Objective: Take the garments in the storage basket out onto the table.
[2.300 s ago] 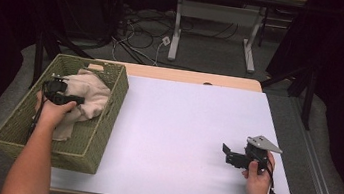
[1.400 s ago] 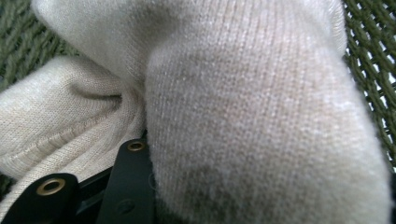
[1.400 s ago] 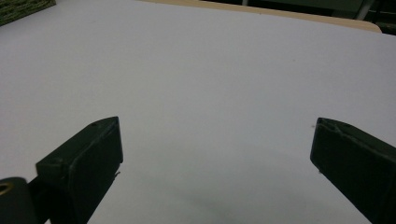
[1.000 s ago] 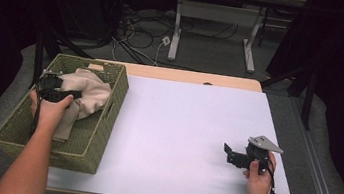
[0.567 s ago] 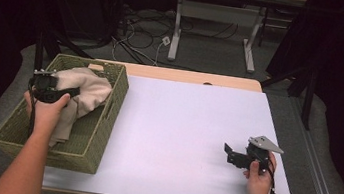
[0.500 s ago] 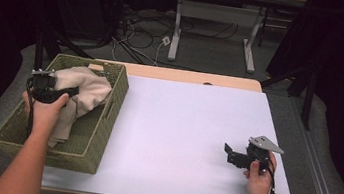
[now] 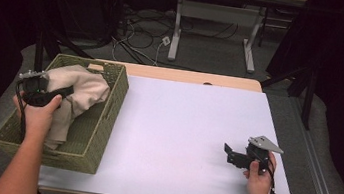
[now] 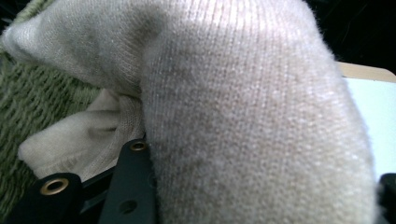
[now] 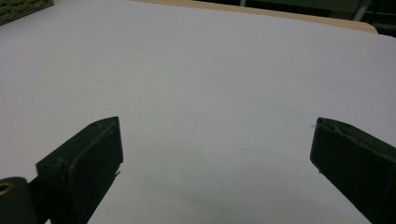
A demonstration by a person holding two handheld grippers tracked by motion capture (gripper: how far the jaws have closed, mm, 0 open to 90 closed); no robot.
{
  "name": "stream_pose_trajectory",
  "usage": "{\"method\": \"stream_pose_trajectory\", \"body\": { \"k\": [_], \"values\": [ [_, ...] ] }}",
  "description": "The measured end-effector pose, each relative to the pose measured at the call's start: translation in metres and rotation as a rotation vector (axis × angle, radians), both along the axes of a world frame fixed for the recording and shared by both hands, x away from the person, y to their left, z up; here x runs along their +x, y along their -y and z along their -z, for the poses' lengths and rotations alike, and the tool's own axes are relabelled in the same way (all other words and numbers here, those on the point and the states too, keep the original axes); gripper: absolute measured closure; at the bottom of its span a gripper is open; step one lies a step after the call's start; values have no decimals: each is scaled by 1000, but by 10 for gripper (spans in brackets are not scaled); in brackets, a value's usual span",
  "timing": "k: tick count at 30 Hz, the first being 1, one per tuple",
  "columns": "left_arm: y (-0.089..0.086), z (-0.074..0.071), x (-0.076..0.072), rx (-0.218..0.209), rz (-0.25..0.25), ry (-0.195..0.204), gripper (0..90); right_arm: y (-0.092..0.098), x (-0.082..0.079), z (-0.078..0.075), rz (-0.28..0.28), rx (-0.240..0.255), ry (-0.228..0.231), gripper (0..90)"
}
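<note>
The left gripper [image 7: 62, 93] sits above the green basket [image 7: 106, 118] at the bench's left end, its fingers [image 8: 133, 182] clenched on a fold of beige cloth [image 7: 82, 90]. The cloth bunches up over the basket's far half, and its lower part trails down inside toward the near wall. The right gripper [image 7: 229, 154] rests low over the white bench [image 7: 181, 123] near its right front corner, well apart from the basket, fingers [image 9: 88, 158] spread wide with nothing between them.
</note>
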State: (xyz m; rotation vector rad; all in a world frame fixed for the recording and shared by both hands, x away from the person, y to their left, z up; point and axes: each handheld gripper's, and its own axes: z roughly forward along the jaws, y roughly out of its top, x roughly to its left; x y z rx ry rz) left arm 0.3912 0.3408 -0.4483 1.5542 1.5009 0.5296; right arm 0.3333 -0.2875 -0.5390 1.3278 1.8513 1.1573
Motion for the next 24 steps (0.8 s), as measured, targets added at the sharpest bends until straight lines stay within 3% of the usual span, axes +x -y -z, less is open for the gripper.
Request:
{"method": "stream_pose_trajectory", "body": {
  "k": [7,15,24],
  "values": [
    [0,-7,-9,-13,-8,48,610,0,0,0,-3,-3,-1,22],
    [-9,-9,-21,-79,-35,127,611,-1,0,1,-8,-8,-4,22],
    [-8,-19,-31,-69,-28,156,611,-1,-1,1,-11,-13,0,22]
  ]
}}
